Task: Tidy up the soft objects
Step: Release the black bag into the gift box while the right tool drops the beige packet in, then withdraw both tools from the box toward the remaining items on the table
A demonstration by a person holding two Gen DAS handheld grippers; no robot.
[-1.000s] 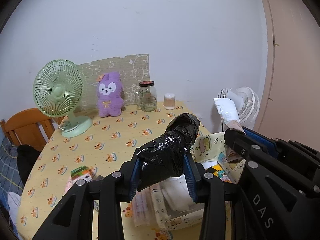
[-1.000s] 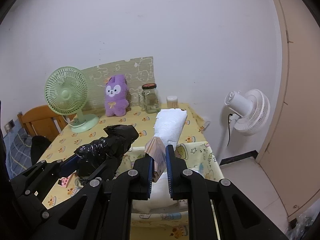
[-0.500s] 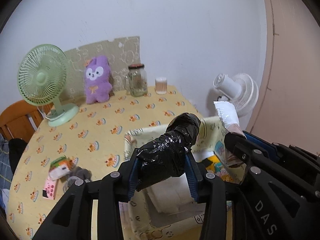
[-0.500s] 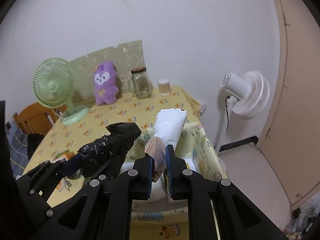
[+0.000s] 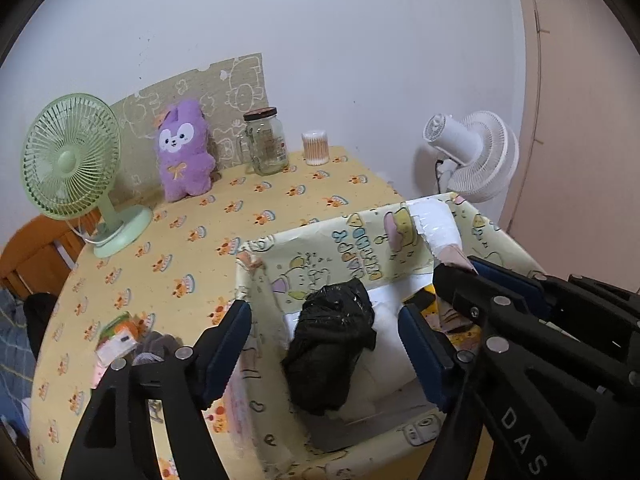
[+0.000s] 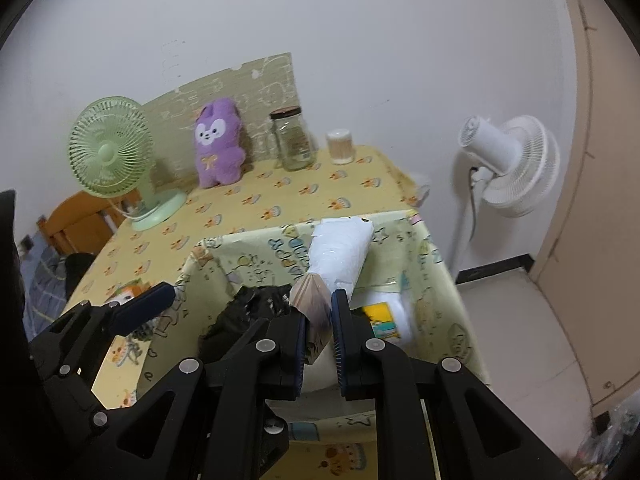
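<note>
A black plastic bundle (image 5: 330, 344) lies inside the yellow cartoon-print box (image 5: 320, 248), on white soft items. My left gripper (image 5: 326, 344) hangs over it with its jaws opening, wide apart, pads clear of the bundle. My right gripper (image 6: 318, 332) is shut on the brown twisted end of a white plastic-wrapped bundle (image 6: 340, 256), which pokes forward over the box (image 6: 436, 264). The black bundle (image 6: 248, 312) and the left gripper's blue pad (image 6: 144, 308) show at the left of the right wrist view. The white bundle (image 5: 438, 228) shows over the box rim in the left wrist view.
On the yellow tablecloth (image 5: 240, 208) stand a green desk fan (image 5: 76, 168), a purple plush (image 5: 184, 156), a glass jar (image 5: 266, 146) and a cotton-swab tub (image 5: 316, 148). Small packets (image 5: 120, 340) lie left of the box. A white floor fan (image 6: 508, 164) stands right of the table.
The left gripper opened and let go of the black bundle, which dropped into the box. Both grippers came lower over the box. The right gripper kept its grip on the white bundle.
</note>
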